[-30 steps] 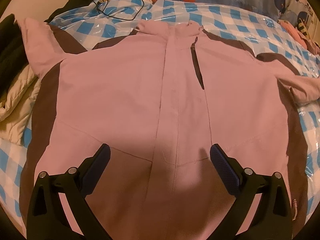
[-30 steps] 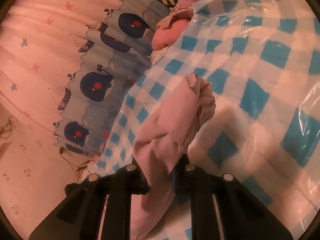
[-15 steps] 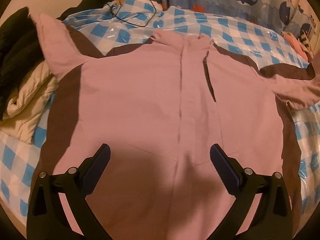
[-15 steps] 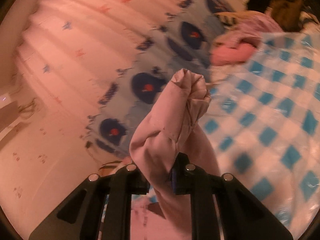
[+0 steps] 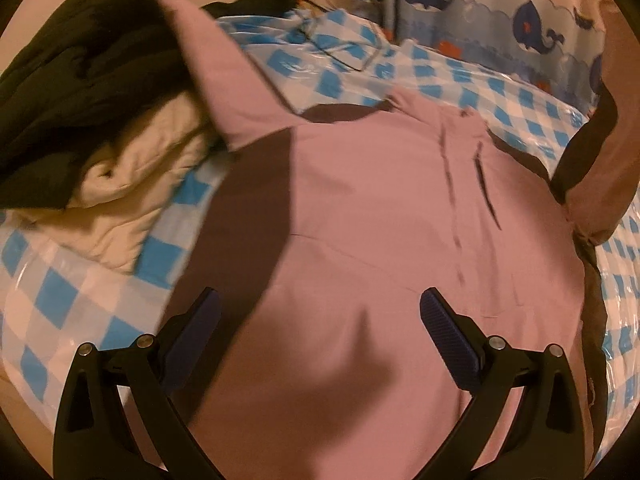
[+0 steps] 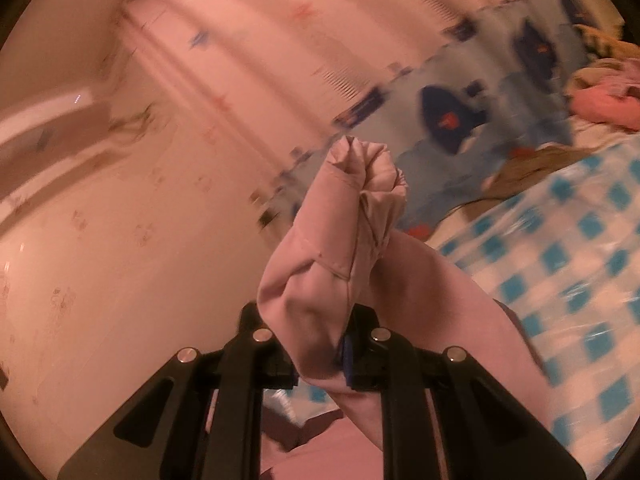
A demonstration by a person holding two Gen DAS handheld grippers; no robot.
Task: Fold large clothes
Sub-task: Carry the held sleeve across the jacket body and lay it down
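Pinching the bunched pink sleeve cuff (image 6: 360,216), your right gripper (image 6: 320,354) may lose it above the pink-and-brown jacket (image 5: 380,208); your left gripper (image 5: 320,320) hovers spread, anchoring nothing.

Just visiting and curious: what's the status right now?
Left gripper open above the pink jacket. Right gripper shut on jacket sleeve, raised. Dark clothes under other sleeve.

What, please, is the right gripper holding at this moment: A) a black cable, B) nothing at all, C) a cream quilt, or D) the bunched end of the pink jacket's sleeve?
D: in the right wrist view the right gripper is shut on the bunched sleeve of the pink jacket, lifted above the checked sheet, while the left gripper hangs open over the jacket's front.
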